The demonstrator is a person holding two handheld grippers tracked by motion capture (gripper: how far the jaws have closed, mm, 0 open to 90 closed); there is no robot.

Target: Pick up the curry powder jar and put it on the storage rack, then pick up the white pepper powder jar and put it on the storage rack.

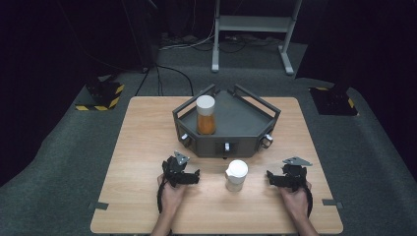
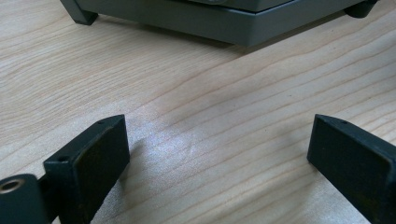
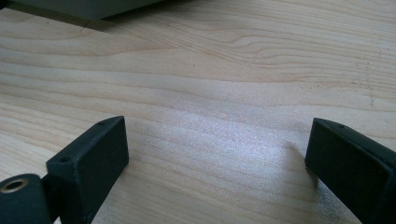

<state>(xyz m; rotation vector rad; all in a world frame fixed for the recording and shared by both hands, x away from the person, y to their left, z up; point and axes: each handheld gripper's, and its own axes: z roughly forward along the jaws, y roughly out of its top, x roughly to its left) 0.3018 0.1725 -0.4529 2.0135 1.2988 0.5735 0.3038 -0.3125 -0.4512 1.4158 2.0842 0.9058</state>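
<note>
Room: dark studio, grey carpet around a light wooden table (image 1: 147, 147); a white metal stand (image 1: 253, 29) sits far behind it, cables trailing on the floor.
Tray: a grey angular metal tray (image 1: 246, 120) with rail handles and front knobs sits ahead of both grippers, at the table's far middle.
Tray contents: one jar with a white lid (image 1: 205, 115), upright in the tray's left corner, filled with an orange-amber substance.
Loose container: a small white-capped jar (image 1: 236, 175) stands upright on the wood, between the two grippers, just in front of the tray and touching neither; its contents cannot be told.
Left gripper: left gripper (image 1: 195, 177) rests low over the table, held in the person's left hand (image 1: 172, 194); jaws spread wide, bare wood between them.
Right gripper: right gripper (image 1: 269, 178) is held likewise in the right hand (image 1: 296, 199), to the right of the white-capped jar; jaws parted wide, bare wood between them.
High view adds: both jars, the tray's inside, hands and floor.
Left gripper view adds: wood grain close up, the tray's lower edge (image 2: 224, 28) and a foot (image 2: 84, 16) just ahead of the jaws.
Right gripper view adds: a sliver of the tray's base (image 3: 84, 7) at the upper left, and the jaws' shadows on the wood.
</note>
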